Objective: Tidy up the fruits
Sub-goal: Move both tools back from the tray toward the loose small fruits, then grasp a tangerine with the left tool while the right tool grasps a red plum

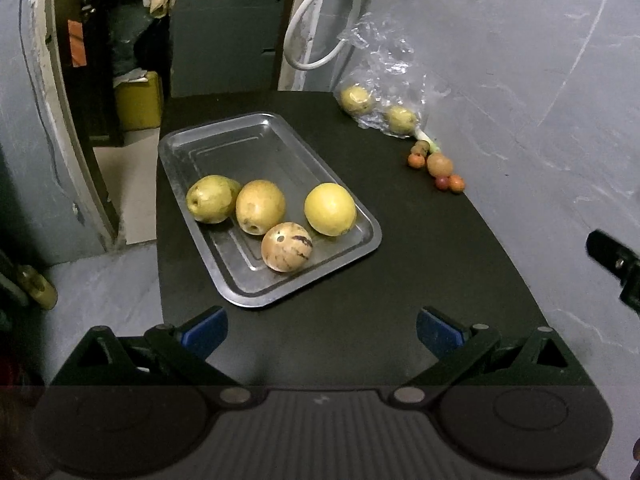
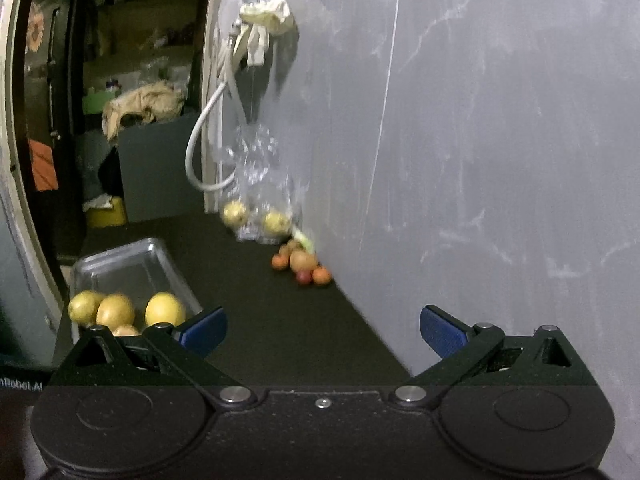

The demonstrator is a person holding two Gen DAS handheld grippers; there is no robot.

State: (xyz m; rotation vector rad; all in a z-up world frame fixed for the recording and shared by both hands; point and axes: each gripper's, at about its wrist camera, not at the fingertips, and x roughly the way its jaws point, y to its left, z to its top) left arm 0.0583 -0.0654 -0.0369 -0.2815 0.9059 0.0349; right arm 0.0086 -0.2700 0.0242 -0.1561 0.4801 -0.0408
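A steel tray (image 1: 256,136) lies on the black table (image 1: 400,280) and holds several fruits: two yellow-green ones (image 1: 210,199), a yellow citrus (image 1: 330,209) and a pale striped fruit (image 1: 287,246). My left gripper (image 1: 322,330) hovers open just short of the tray's near end, nothing between its blue pads. A clear plastic bag (image 1: 384,92) by the wall holds two yellow fruits (image 1: 355,99). Small orange and red fruits (image 1: 438,166) lie beside it. My right gripper (image 2: 323,330) is open over the table, well short of the small fruits (image 2: 302,266). The tray (image 2: 120,268) shows at its left.
A grey wall (image 1: 520,80) runs along the table's right edge. A white cable (image 1: 316,20) loops down at the back corner. Left of the table there is a drop to the floor, with a doorway, a grey box (image 1: 224,44) and a yellow container (image 1: 138,104) behind.
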